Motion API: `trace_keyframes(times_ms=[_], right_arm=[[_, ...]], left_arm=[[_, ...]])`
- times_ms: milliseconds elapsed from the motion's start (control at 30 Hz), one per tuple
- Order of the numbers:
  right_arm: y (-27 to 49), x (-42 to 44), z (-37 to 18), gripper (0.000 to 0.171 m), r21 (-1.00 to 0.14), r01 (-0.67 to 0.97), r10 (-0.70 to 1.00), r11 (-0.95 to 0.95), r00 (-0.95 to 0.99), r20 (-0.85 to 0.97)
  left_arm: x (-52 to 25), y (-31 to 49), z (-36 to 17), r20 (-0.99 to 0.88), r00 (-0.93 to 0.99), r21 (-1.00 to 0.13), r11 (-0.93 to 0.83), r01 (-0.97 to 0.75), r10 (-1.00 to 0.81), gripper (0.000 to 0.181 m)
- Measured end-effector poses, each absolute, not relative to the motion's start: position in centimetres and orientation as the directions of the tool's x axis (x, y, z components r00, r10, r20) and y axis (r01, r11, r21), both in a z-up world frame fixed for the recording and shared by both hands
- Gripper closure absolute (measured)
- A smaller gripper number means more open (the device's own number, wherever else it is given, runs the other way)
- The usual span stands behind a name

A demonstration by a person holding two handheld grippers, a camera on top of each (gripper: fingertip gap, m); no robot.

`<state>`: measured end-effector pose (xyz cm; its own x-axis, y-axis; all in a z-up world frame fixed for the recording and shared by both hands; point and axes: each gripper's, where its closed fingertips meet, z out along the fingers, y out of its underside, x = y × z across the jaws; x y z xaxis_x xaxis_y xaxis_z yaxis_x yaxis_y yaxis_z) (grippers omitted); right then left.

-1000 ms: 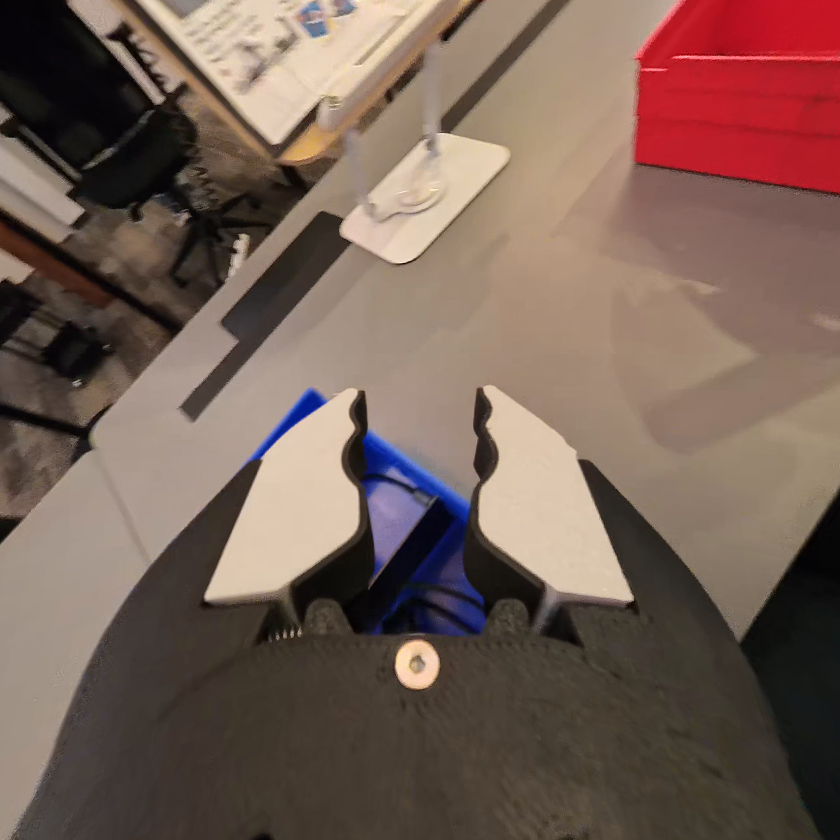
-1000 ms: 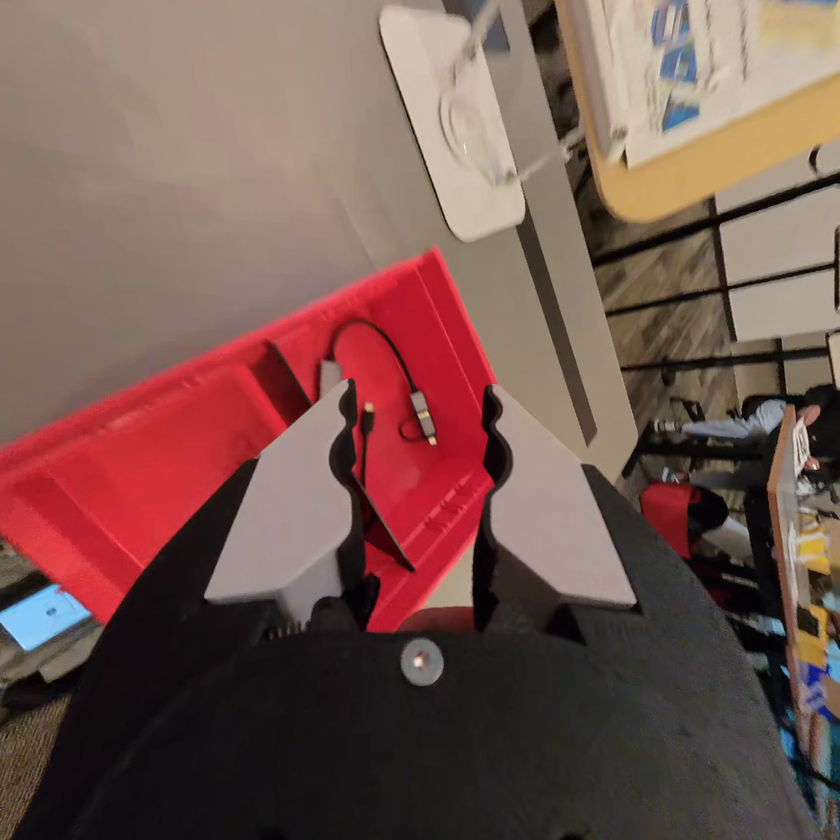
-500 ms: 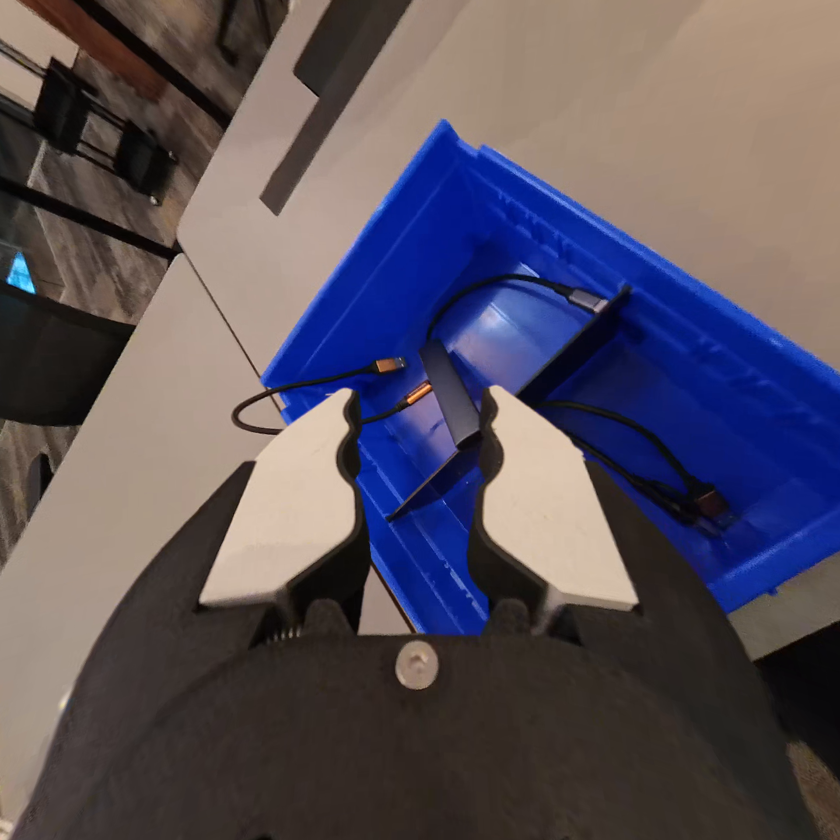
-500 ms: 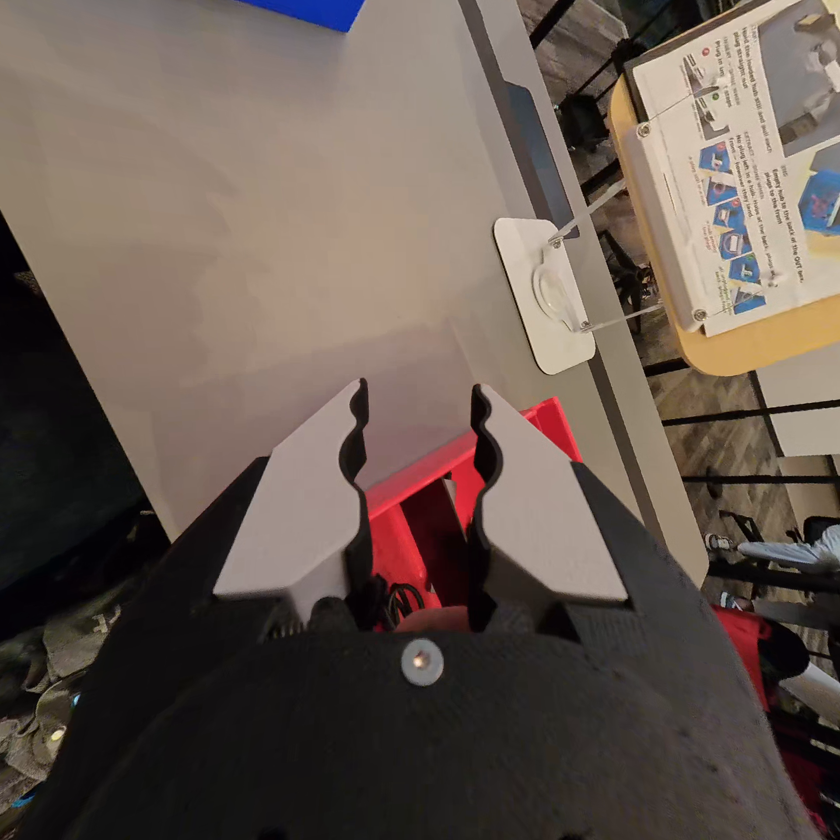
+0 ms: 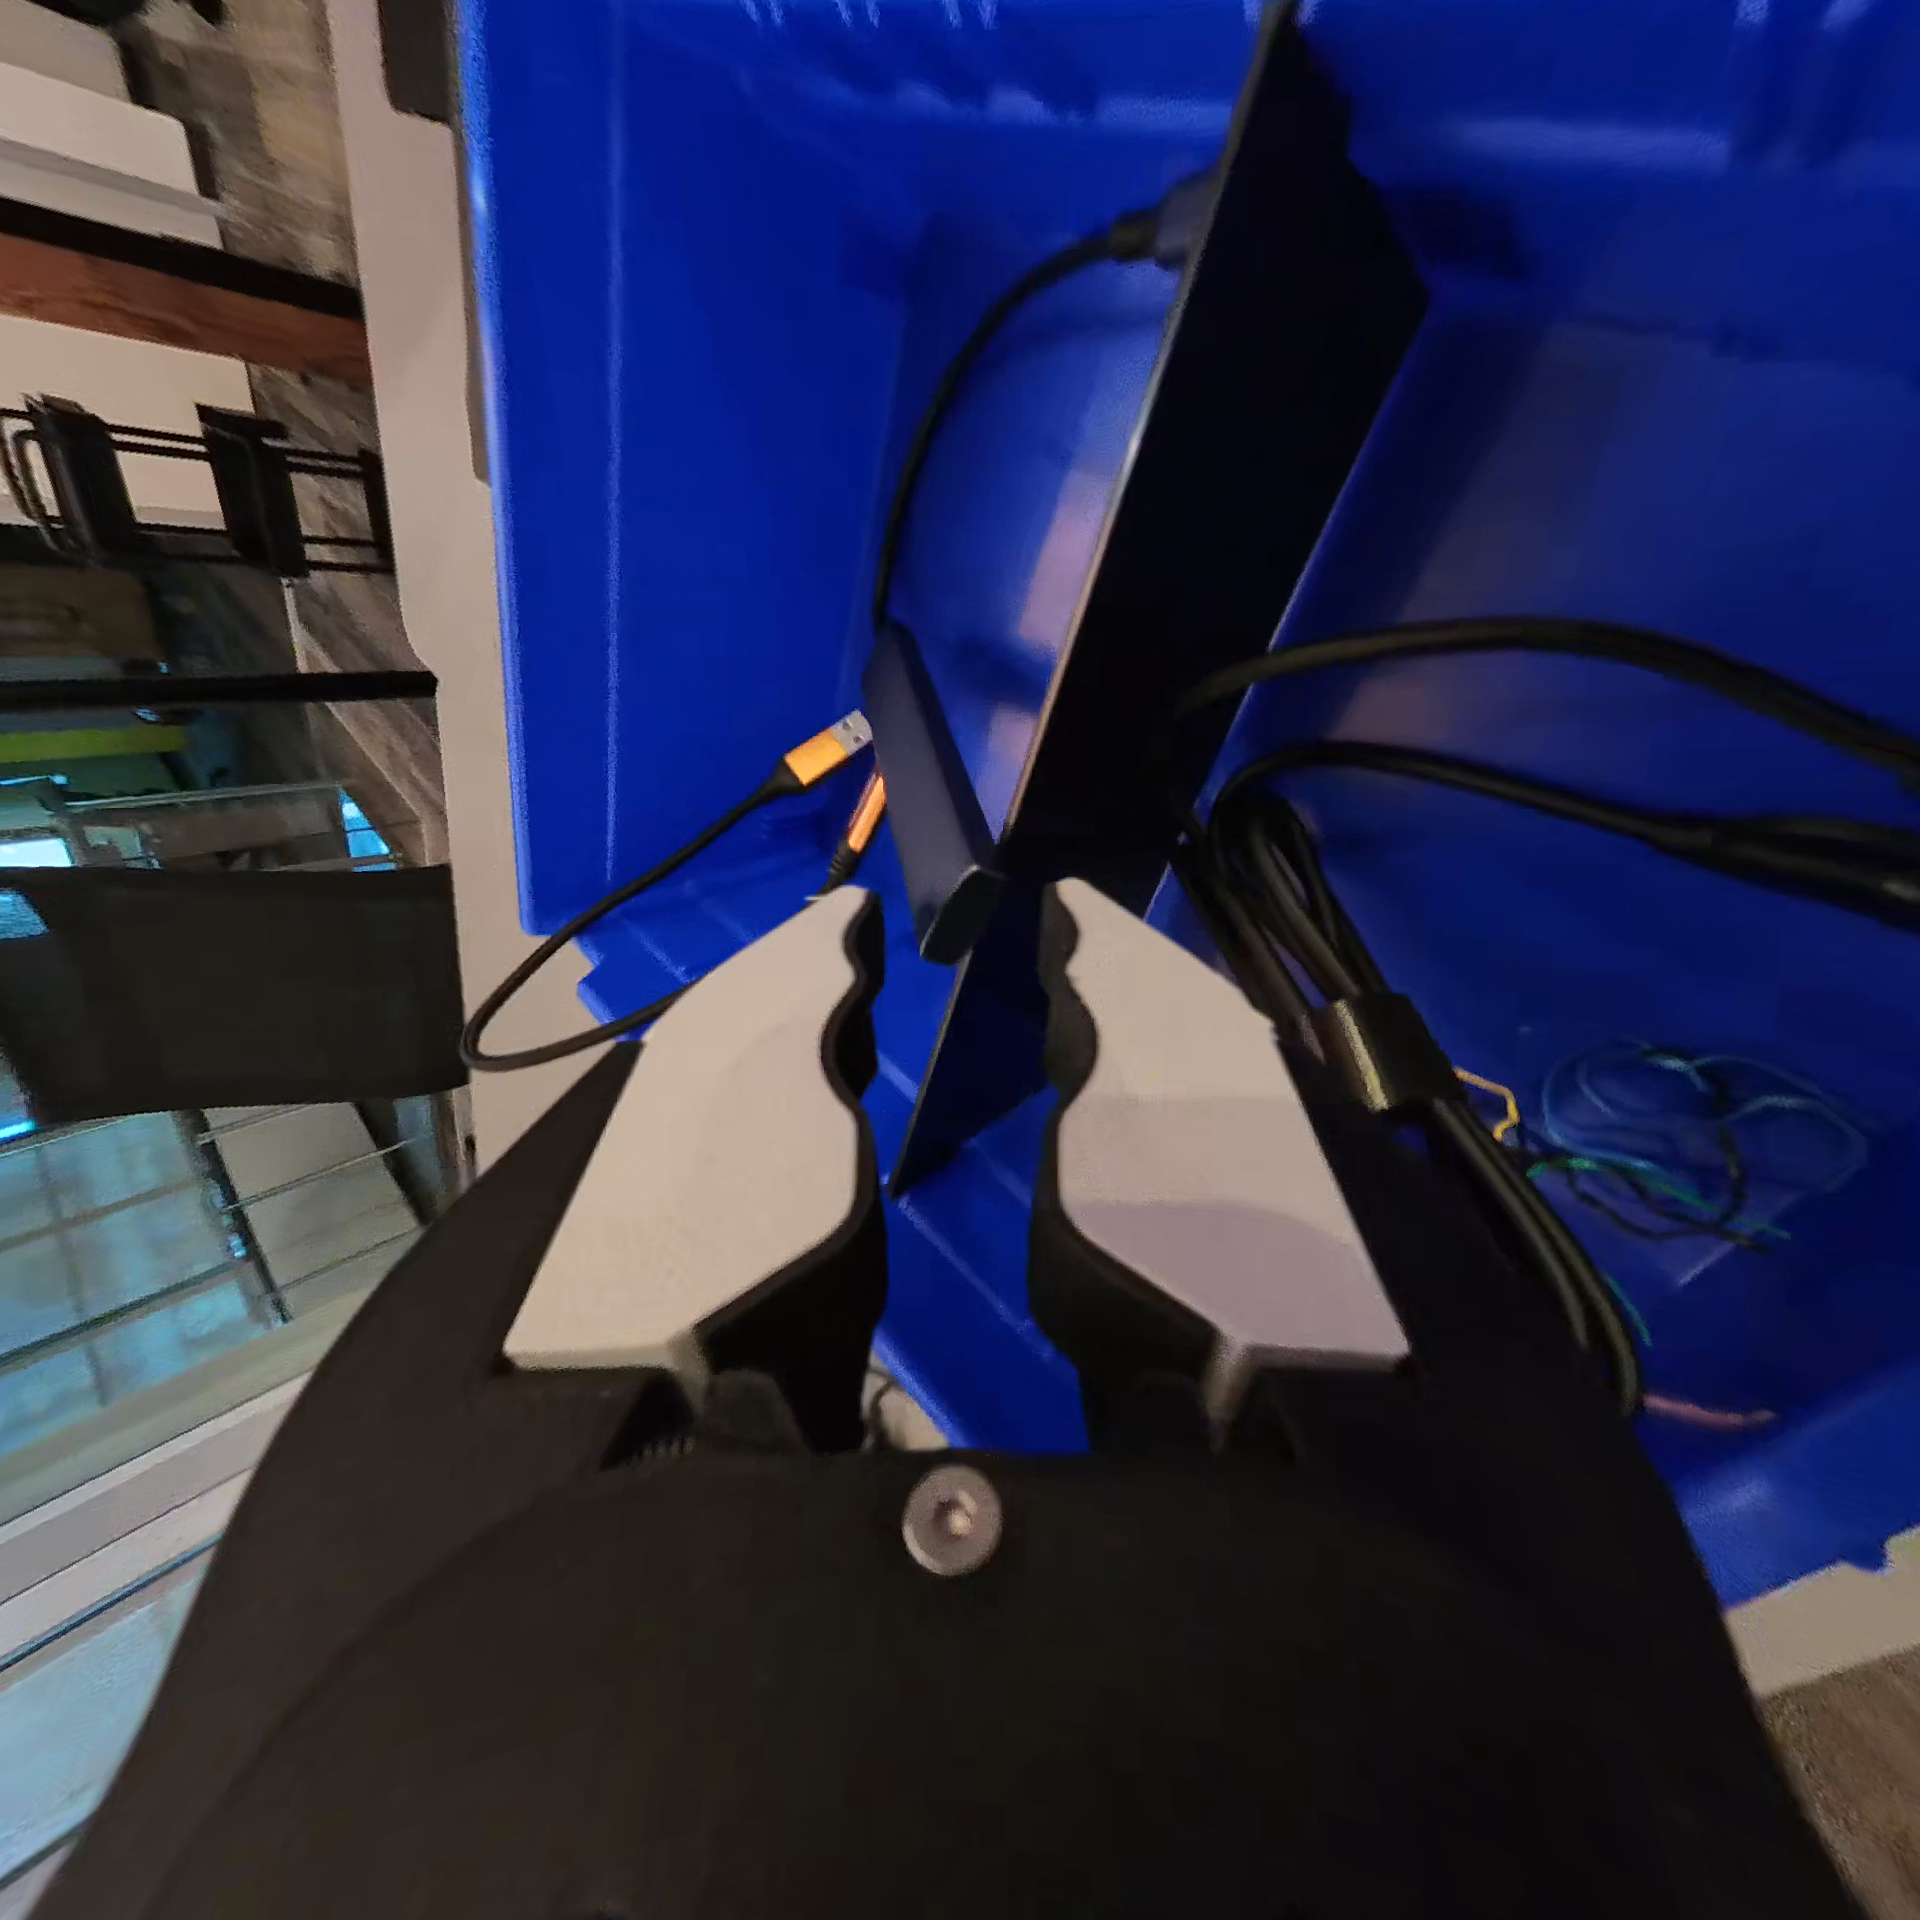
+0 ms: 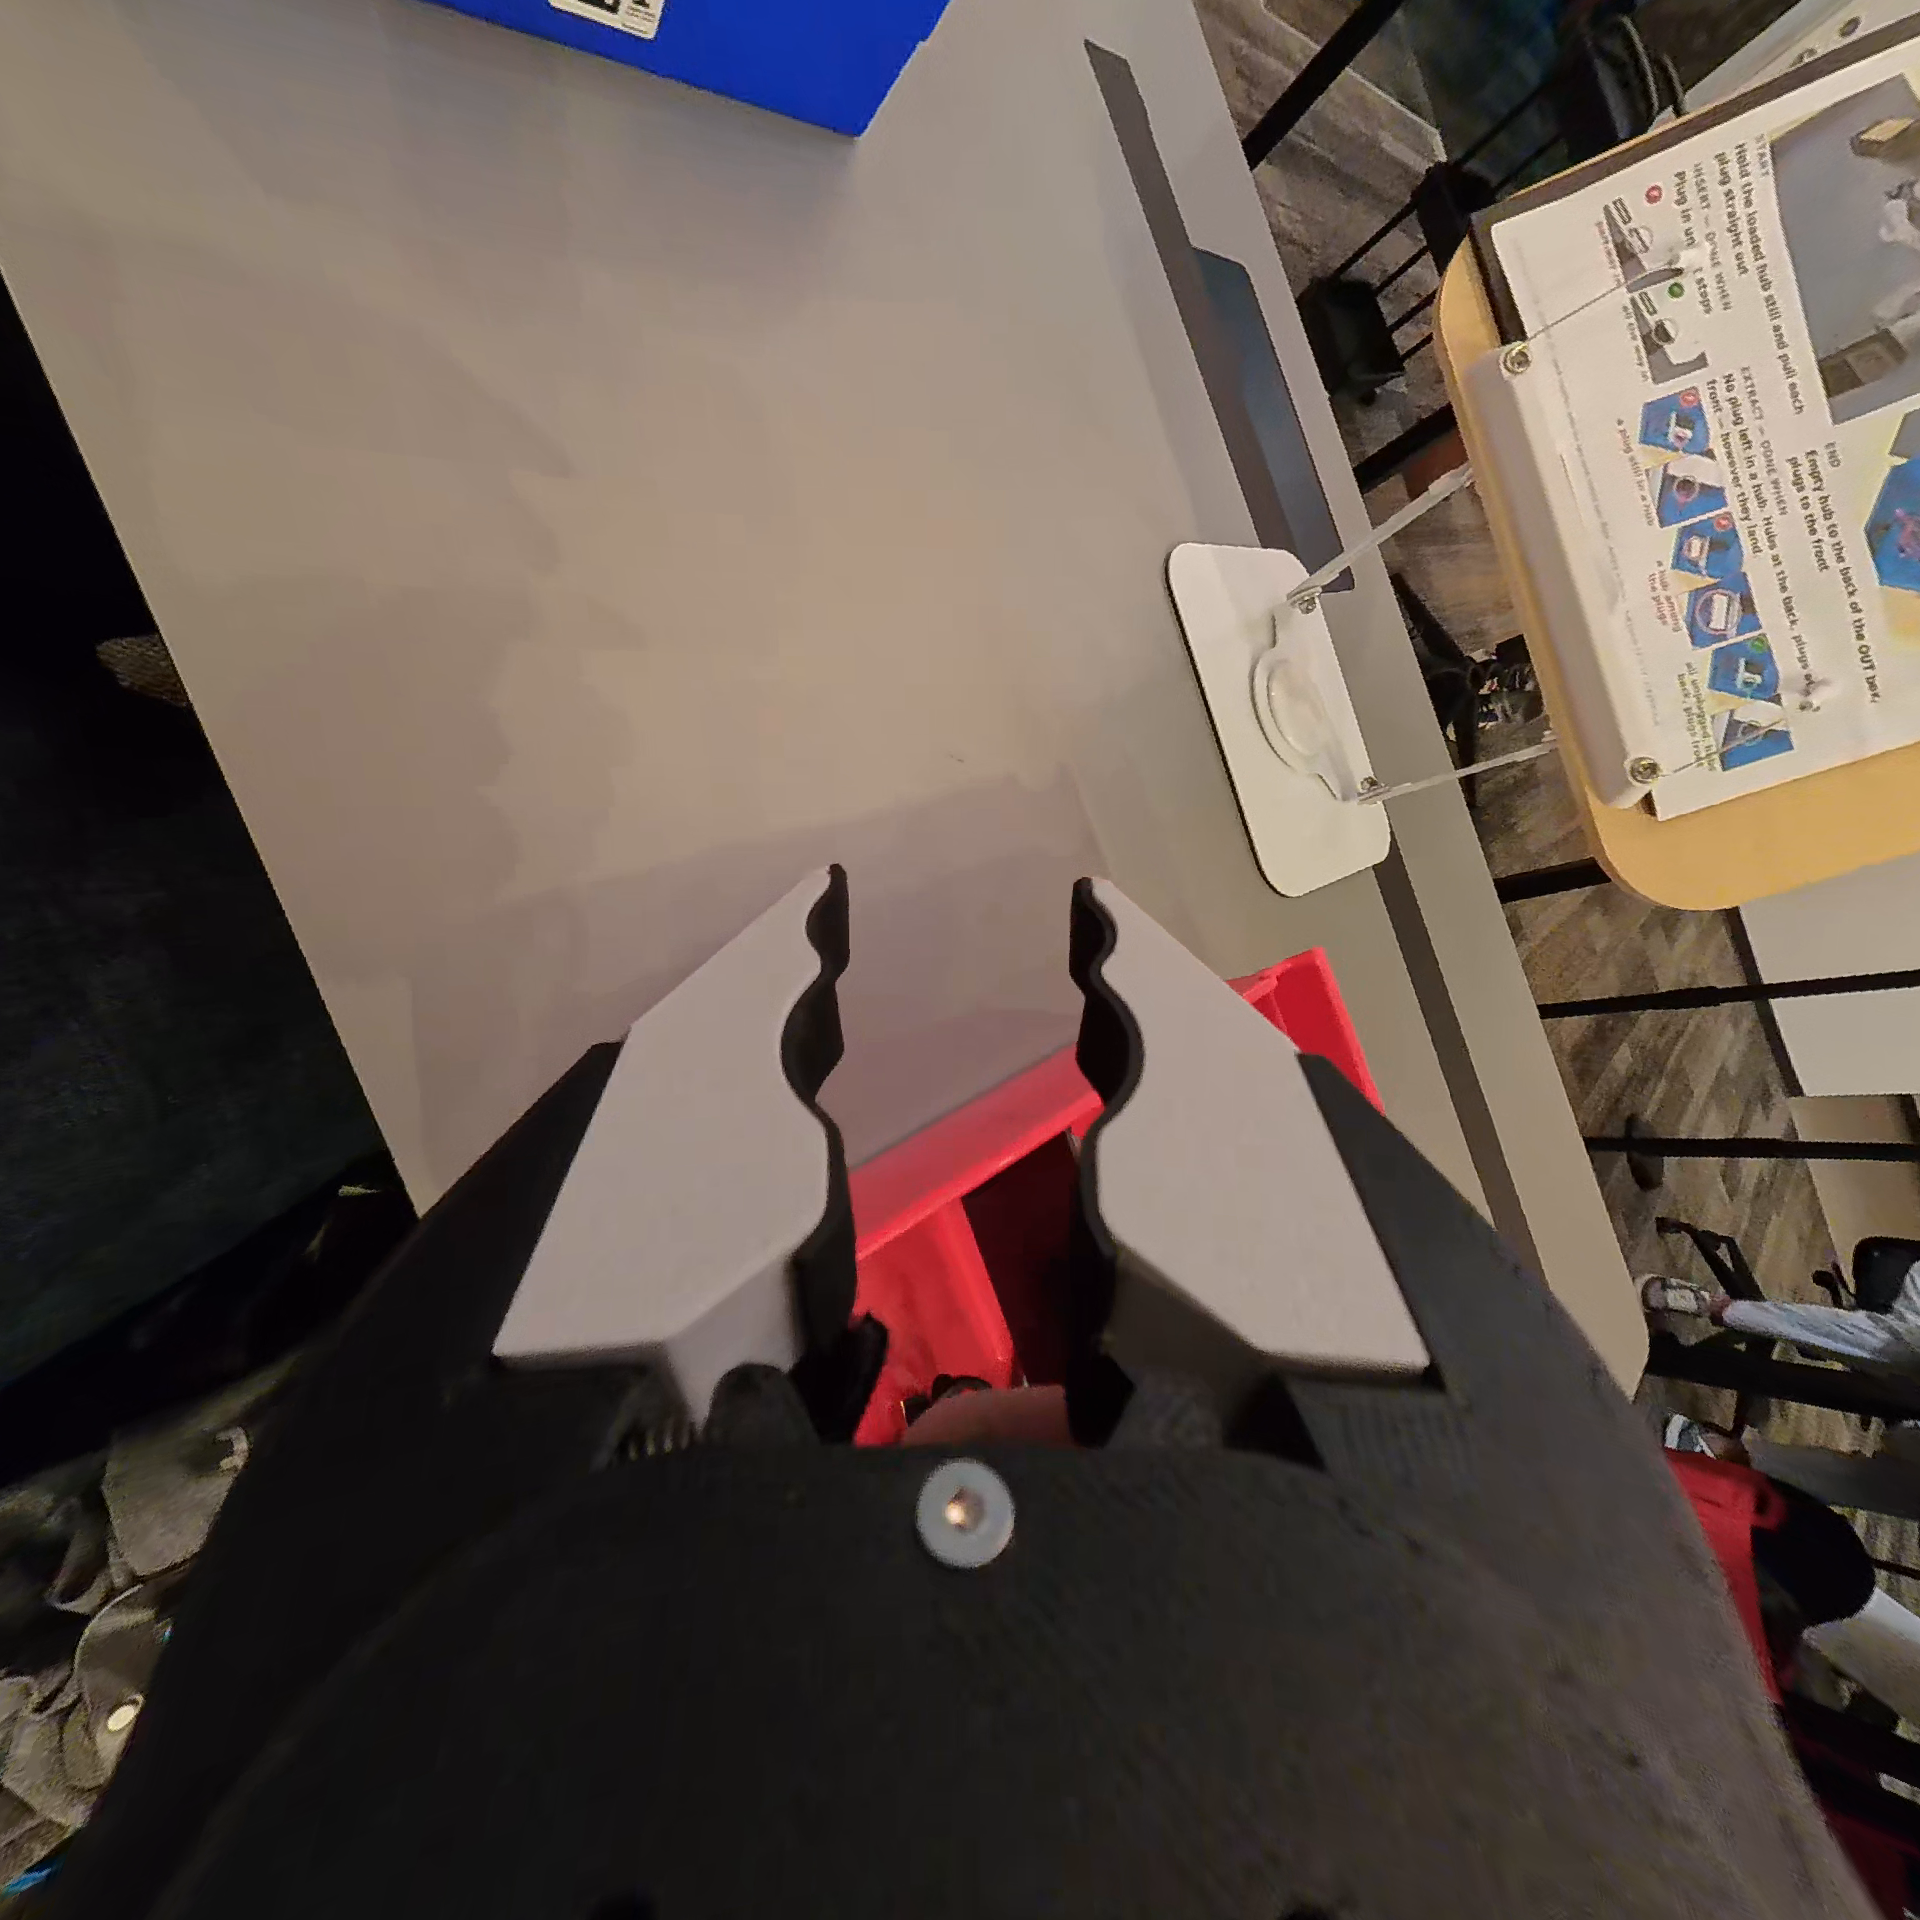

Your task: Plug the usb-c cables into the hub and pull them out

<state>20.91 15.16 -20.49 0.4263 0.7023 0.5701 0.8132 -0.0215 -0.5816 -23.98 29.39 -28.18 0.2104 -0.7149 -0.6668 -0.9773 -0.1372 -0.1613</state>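
Left wrist view
Left tongs (image 5: pixel 961 904): parted, nothing between the tips; they hung over the near end of the blue bin (image 5: pixel 665 436).
Hub (image 5: pixel 930 821): a slim dark bar lying in the bin's left compartment, against the black divider (image 5: pixel 1195 582); its near end sat just ahead of the gap between the tongs, not touching them.
Hub lead (image 5: pixel 935 416): a black cord ran from the far end of the hub up toward the top of the divider.
Orange-tipped cable (image 5: pixel 644 904): one orange plug (image 5: pixel 826 750) lay just left of the hub, a second orange plug (image 5: pixel 862 821) right beside the hub's side; whether either was seated in a port could not be told. The black cord looped out over the bin's wall onto the desk (image 5: pixel 416 312).
Right compartment: a bundle of black cables (image 5: pixel 1538 831) bound by a band, with thin loose wires (image 5: pixel 1683 1143) on the floor of the bin.

Right wrist view
Right tongs (image 6: pixel 956 888): spread apart and empty, held above the grey desk (image 6: pixel 623 520).
Red bin (image 6: pixel 956 1164): directly under the tongs at the desk's near edge, mostly hidden by them.
Blue bin (image 6: pixel 727 52): only a corner showed at the far end of the desk, well apart from the red one.
White stand (image 6: pixel 1278 717): its base sat on the desk's right side, carrying an instruction sheet (image 6: pixel 1714 436).
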Motion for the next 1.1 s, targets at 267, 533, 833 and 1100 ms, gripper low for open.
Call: trace_keyframes(times_ms=[267,533,833,1100], right_arm=[[15.3,20.5,-20.8,0.131,-0.589,0.808,0.707,-0.014,0.425,0.565],[15.1,19.8,-21.1,0.132,-0.607,0.795,0.719,-0.005,0.425,0.551],[15.1,18.5,-21.4,0.133,-0.613,0.79,0.735,0.02,0.404,0.544],[15.2,16.8,-21.2,0.133,-0.621,0.782,0.745,0.056,0.382,0.547]], left_arm=[[-24.0,29.6,-28.2,-0.682,0.213,-0.191,-0.111,-0.975,-0.699,0.168],[-22.9,30.2,-26.1,-0.705,0.271,-0.296,-0.075,-0.952,-0.655,0.17],[-22.8,31.2,-23.3,-0.736,0.316,-0.355,-0.057,-0.933,-0.598,0.171],[-23.1,31.7,-19.5,-0.725,0.423,-0.478,-0.045,-0.877,-0.543,0.171]])
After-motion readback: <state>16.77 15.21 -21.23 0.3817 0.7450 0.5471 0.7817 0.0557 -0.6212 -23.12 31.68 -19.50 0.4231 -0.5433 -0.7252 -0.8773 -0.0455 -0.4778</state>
